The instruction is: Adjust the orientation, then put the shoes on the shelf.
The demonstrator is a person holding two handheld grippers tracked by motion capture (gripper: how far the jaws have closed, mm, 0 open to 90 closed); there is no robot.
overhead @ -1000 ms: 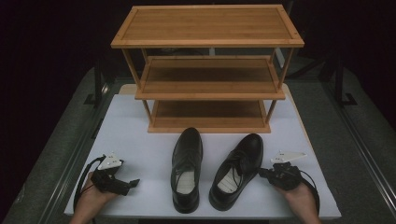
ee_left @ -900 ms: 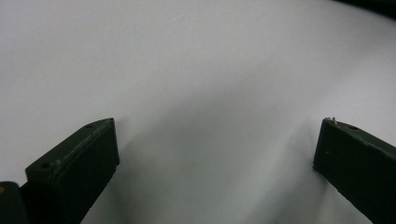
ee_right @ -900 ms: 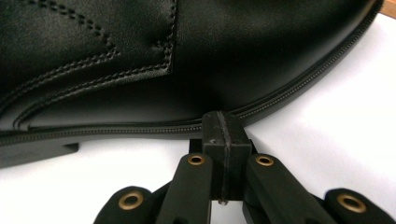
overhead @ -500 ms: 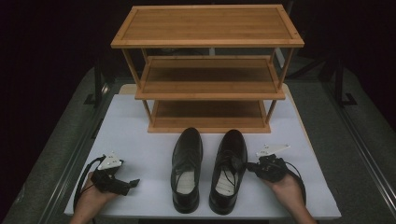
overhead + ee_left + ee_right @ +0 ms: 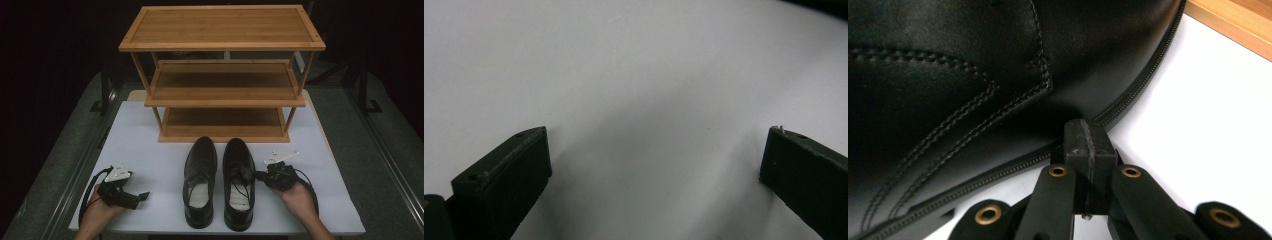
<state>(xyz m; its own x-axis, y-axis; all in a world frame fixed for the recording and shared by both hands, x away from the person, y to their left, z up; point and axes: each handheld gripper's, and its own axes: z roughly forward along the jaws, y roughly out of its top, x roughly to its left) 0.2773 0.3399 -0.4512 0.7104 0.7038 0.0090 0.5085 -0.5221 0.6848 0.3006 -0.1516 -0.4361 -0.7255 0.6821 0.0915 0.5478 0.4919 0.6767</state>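
White table [image 5: 150, 130] bears wooden rack [image 5: 222, 75]; dark room around.

From my screen, the high view looks forward and down from above the near edge of the white table [image 5: 150, 130], taking in the whole wooden rack [image 5: 222, 75] at the far side and both black shoes. The left gripper view sits low and very close to the bare tabletop [image 5: 634, 75], facing along its own two jaws. The right gripper view is closer yet — pressed up to the side of the right shoe [image 5: 948, 75], with a corner of the rack [image 5: 1233, 25] at its upper right. The high view and the right gripper view share that shoe [image 5: 239, 182] and the rack's base — the high view and the left one, just tabletop.
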